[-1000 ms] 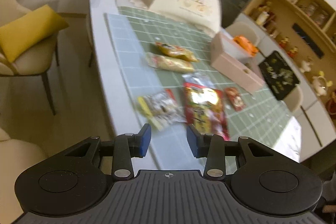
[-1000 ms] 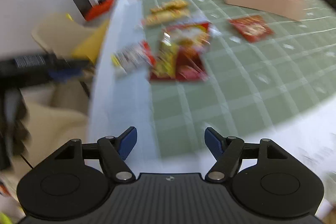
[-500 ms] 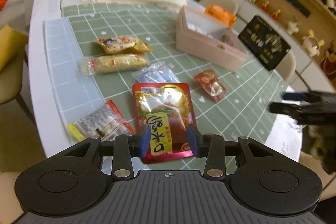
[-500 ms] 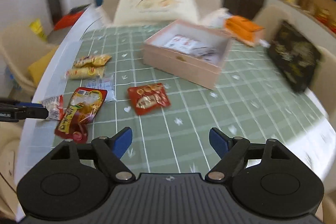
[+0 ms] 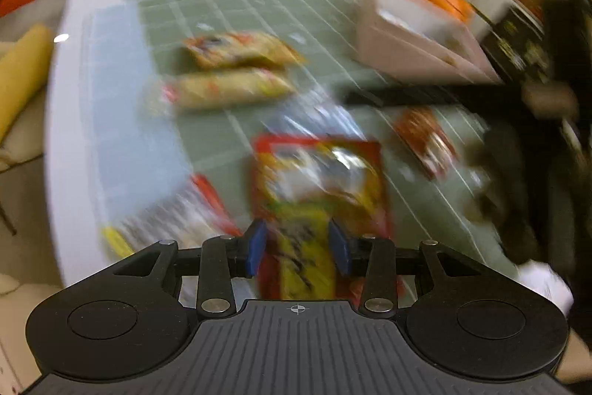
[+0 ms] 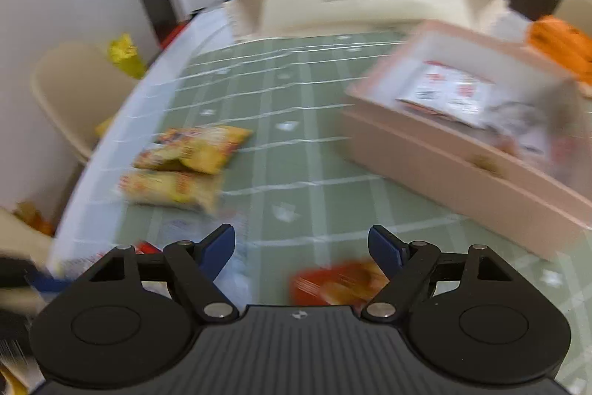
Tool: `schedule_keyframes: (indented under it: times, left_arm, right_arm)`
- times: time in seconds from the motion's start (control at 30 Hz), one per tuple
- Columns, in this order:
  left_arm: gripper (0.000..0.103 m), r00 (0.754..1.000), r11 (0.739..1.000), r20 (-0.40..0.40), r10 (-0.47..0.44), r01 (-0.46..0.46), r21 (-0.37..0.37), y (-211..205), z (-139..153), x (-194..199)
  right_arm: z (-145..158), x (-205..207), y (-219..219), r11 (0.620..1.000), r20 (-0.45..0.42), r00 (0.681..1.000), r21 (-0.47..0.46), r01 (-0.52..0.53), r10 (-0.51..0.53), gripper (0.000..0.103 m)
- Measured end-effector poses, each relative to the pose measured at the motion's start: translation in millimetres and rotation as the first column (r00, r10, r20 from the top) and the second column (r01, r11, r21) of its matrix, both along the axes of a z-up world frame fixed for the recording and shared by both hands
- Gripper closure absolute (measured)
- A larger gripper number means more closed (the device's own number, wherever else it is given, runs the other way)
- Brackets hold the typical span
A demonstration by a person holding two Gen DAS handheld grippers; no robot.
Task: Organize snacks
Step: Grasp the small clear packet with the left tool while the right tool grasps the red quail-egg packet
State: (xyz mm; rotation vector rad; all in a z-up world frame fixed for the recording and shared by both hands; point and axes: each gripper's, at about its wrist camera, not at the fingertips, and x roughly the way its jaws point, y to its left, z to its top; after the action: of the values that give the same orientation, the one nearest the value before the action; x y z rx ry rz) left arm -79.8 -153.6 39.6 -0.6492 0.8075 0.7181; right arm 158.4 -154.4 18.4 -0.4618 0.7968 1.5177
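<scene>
The step in hand looks like the first pick: both claws are over the bench (image 5: 74,121) and none of the loose snacks is gripped yet. Both views are smeared by motion, so fine detail is uncertain.

The left claw (image 5: 299,248) points toward 12 o'clock and tilts down at the bench. Its blue pads are spread, with a moderate gap, and the big red-and-yellow packet (image 5: 318,180) shows between and beyond them. Whether the pads touch the packet cannot be told through the blur. At 10 o'clock from this claw lies a clear-wrapped snack with a red edge (image 5: 174,221). Further off toward 11 o'clock lie two yellow snack bags (image 5: 229,69), side by side. At 1 o'clock is a small red packet (image 5: 425,143), and beyond it the pink box (image 5: 410,50), open-topped. My judgement is that this claw needs to settle over the packet's near edge, drop, and close on it.

The right claw (image 6: 301,247) is held level and low, aimed toward 12 o'clock, with its pads spread wide and nothing between them. The small red packet (image 6: 333,284) sits just under its right finger. The yellow bags (image 6: 185,161) lie at 10 o'clock. The pink box (image 6: 462,173), at 2 o'clock, already holds a few white sachets (image 6: 447,95). It is probably the place for the loose snacks, so the carry goes that way.
</scene>
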Motion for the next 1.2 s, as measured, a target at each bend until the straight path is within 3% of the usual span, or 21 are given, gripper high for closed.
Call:
schedule_keyframes:
  times: [0.17, 0.27, 0.37, 0.47, 0.67, 0.77, 0.87, 1.0, 1.1, 1.2]
  left_arm:
    - [0.054, 0.996, 0.996, -0.005, -0.09, 0.091, 0.007, -18, -4, 2]
    - [0.05, 0.997, 0.997, -0.001, -0.075, 0.075, -0.021, -16, -5, 1]
    - [0.05, 0.997, 0.996, 0.008, -0.082, 0.083, -0.031, -16, -3, 2]
    - [0.052, 0.996, 0.995, 0.01, -0.094, 0.094, -0.023, -18, -3, 3]
    - [0.055, 0.991, 0.993, 0.058, -0.12, 0.12, 0.0, -18, 7, 2]
    - [0.054, 0.993, 0.993, 0.066, -0.099, 0.094, 0.078, -10, 25, -21]
    - [0.056, 0.999, 0.993, 0.034, -0.035, 0.031, 0.11, 13, 27, -47]
    - [0.056, 1.0, 0.994, -0.02, -0.002, 0.004, 0.111, 38, 19, -67]
    - [0.056, 0.999, 0.996, -0.029, -0.044, 0.046, 0.081, 33, 17, -74]
    - [0.052, 0.982, 0.978, -0.08, -0.172, 0.18, 0.104, 14, 12, -63]
  right_arm:
    - [-5, -38, 27, 0.99, 0.016, 0.991, -0.034, -0.135, 0.136, 0.022]
    - [-13, -63, 28, 0.984, 0.104, 0.98, -0.075, -0.161, 0.168, 0.023]
    - [-14, -68, 15, 0.986, 0.151, 0.977, -0.095, -0.14, 0.153, 0.037]
    - [-11, -46, 0, 0.992, 0.162, 0.982, -0.098, -0.077, 0.093, 0.043]
    - [-13, 12, -31, 0.988, 0.125, 0.99, -0.126, 0.086, -0.07, 0.043]
    - [-3, 29, -54, 0.991, 0.021, 0.998, -0.112, 0.067, -0.065, 0.042]
    - [13, 37, -83, 0.995, -0.03, 0.995, -0.032, 0.092, -0.093, 0.028]
    - [17, 41, -115, 0.987, 0.016, 0.987, 0.008, 0.159, -0.159, 0.027]
    - [5, 45, -122, 0.98, 0.015, 0.981, -0.032, 0.195, -0.195, 0.027]
    - [-4, 46, -133, 0.973, 0.023, 0.974, -0.054, 0.226, -0.225, 0.027]
